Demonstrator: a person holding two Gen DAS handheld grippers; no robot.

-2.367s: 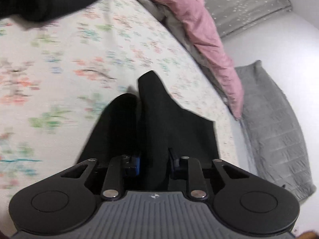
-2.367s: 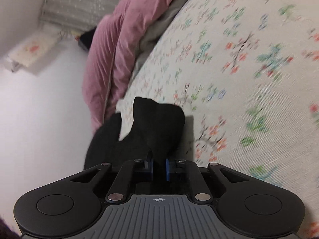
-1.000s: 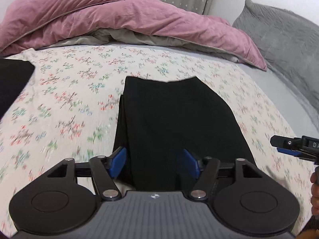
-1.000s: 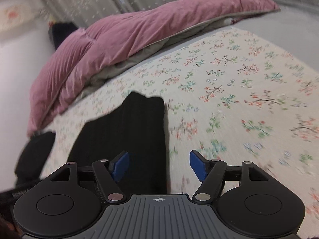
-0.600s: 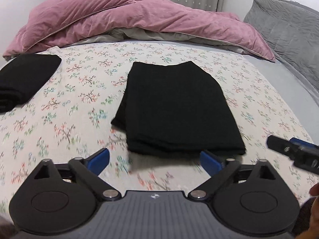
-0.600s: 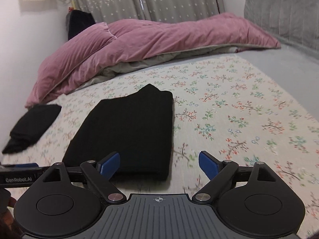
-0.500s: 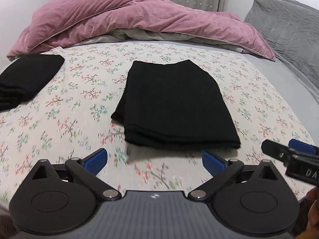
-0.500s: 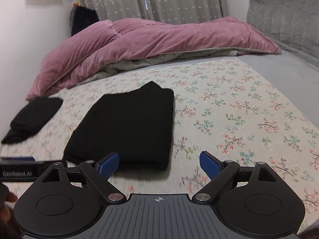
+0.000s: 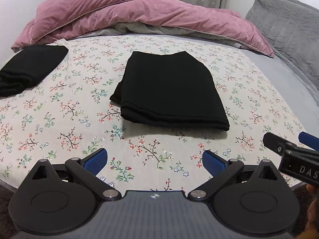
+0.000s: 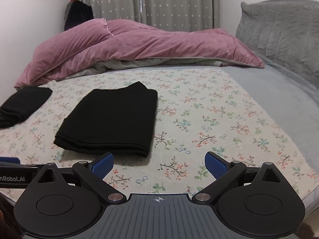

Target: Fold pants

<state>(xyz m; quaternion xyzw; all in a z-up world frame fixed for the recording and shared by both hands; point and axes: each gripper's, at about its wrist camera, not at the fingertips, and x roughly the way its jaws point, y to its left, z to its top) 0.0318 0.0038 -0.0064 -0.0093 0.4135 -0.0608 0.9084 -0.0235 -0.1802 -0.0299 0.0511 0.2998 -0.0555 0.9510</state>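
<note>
Black knit fabric, folded into a flat rectangle, is what we see at the centre of the left wrist view: the folded black pants point(image 9: 169, 89) lie on the floral-printed bed sheet point(image 9: 59, 119), their thick folded edge turned toward us, with nothing touching them. In the right wrist view the same pants point(image 10: 111, 119) sit left of centre. Our left claw point(image 9: 155, 160) fills the bottom of its frame with its blue-padded fingers point(image 9: 95, 160) spread wide over bare sheet, short of the pants' near edge and holding nothing. Our right claw point(image 10: 159, 164) is likewise spread wide; its jaws have just been opening, and only floral sheet shows between them, with the near right corner of the pants just above its left finger point(image 10: 102, 164). In the left wrist view the right claw pokes in at the right edge point(image 9: 289, 151). A second bundle of dark folded cloth point(image 9: 30, 69) rests at the left edge of the frame, well apart from the pants. Across the top of both views a rumpled pink velvet duvet point(image 9: 139, 14) lies heaped, with a grey quilted pillow point(image 9: 287, 23) at the upper right and grey star-patterned curtains point(image 10: 159, 4) behind it.
</note>
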